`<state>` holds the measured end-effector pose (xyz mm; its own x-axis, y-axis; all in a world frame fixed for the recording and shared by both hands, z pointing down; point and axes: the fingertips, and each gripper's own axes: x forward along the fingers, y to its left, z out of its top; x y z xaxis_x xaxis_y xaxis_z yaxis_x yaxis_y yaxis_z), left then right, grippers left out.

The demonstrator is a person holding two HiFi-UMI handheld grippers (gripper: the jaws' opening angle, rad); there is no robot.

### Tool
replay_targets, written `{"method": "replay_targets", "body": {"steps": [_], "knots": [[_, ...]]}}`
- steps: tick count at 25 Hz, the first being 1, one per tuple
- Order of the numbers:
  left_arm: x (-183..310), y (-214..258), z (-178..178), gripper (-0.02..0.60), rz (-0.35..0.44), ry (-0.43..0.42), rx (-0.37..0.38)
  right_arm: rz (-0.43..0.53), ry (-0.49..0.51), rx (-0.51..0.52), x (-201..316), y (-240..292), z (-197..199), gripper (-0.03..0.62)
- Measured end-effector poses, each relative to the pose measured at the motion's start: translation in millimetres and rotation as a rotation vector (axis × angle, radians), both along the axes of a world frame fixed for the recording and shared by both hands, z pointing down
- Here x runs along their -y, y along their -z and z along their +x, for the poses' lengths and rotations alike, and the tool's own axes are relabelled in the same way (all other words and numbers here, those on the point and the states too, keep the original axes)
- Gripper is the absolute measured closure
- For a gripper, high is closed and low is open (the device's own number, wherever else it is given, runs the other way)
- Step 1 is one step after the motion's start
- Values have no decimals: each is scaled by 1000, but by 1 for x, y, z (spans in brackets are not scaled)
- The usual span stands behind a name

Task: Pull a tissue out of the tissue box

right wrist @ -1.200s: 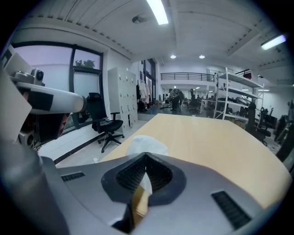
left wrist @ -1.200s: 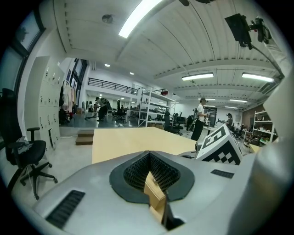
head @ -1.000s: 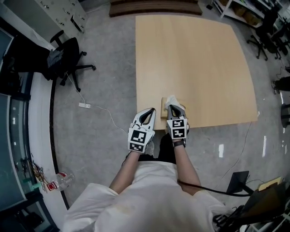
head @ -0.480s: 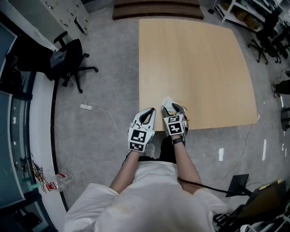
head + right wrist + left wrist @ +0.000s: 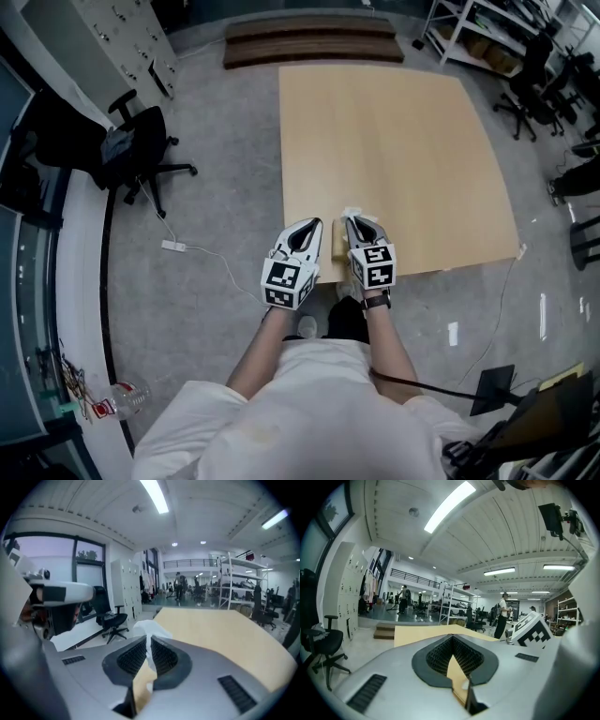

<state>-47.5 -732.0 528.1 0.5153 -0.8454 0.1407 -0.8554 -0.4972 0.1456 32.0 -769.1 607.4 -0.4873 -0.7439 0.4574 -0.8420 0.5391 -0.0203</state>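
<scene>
A white tissue (image 5: 352,215) (image 5: 151,630) stands up between the jaws of my right gripper (image 5: 353,221) (image 5: 149,649). Those jaws are closing, and their ribbed pads pinch the tissue. The tan tissue box (image 5: 335,246) lies at the near edge of the wooden table (image 5: 403,150), mostly hidden between and under the two grippers. My left gripper (image 5: 314,226) (image 5: 452,642) hovers just left of the box. Its jaws meet at the tip with nothing in them.
The table's near edge runs right under the grippers, with bare wood stretching away behind them. On the grey floor to the left are a black office chair (image 5: 141,150) and a white power strip with its cable (image 5: 173,246). Wooden steps (image 5: 309,42) lie beyond the table.
Both grippers have lifted a little above the box at the table's near edge. The tissue has stayed at the right gripper's tip and come up with it.
</scene>
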Motion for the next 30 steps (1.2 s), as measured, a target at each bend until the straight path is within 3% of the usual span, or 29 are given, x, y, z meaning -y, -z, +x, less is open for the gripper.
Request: {"method": "replay_targets", "body": {"steps": [7,11,16,21,27,30], "knots": [[9,126,-14,588,274,41,-22,421,-63,95,-6,190,6,566],[5,160,-4,588,351,-2,27,565,-129,93,-25,249,17,565],[1,161,12,588,357,-46,27,573,-174,99,-34,254,25,565],[-13,189,5,588,484,40,-2,577,-173,86,-43,248,36,565],[-4,167,16,588,404,0,20,590,-171,74,-47,252,44,566],[-7,162,25,588,406,-4,25,583,-159,80,-50,246,48,565]]}}
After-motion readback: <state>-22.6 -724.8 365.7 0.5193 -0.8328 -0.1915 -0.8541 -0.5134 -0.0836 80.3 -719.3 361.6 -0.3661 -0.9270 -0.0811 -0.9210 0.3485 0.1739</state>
